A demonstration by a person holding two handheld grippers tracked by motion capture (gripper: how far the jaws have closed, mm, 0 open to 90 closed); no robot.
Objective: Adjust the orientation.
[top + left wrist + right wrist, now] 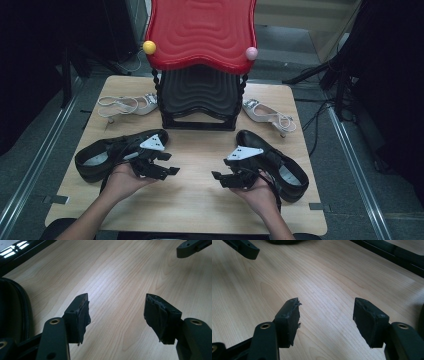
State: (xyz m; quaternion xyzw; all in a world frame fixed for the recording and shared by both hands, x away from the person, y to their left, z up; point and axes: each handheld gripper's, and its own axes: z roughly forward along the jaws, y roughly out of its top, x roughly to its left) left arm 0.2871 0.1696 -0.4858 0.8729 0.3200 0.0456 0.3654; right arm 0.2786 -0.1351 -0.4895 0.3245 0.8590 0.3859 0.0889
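Two black leather shoes lie on the wooden table [200,200], one at the left [100,155] and one at the right [285,167]. My left gripper [172,167] sits in a hand beside the left shoe and points toward the table's middle, open and holding nothing. My right gripper [217,177] faces it from the right shoe's side, also open and holding nothing. In the left gripper view the left gripper [117,298] spans bare wood, with the black shoe [12,310] at the left edge. In the right gripper view the right gripper [327,302] spans bare wood too.
A shoe rack with a red top shelf [200,30] and a black lower shelf [200,95] stands at the back centre. White heeled sandals lie to its left [127,105] and right [267,115]. Dark floor and metal rails surround the table.
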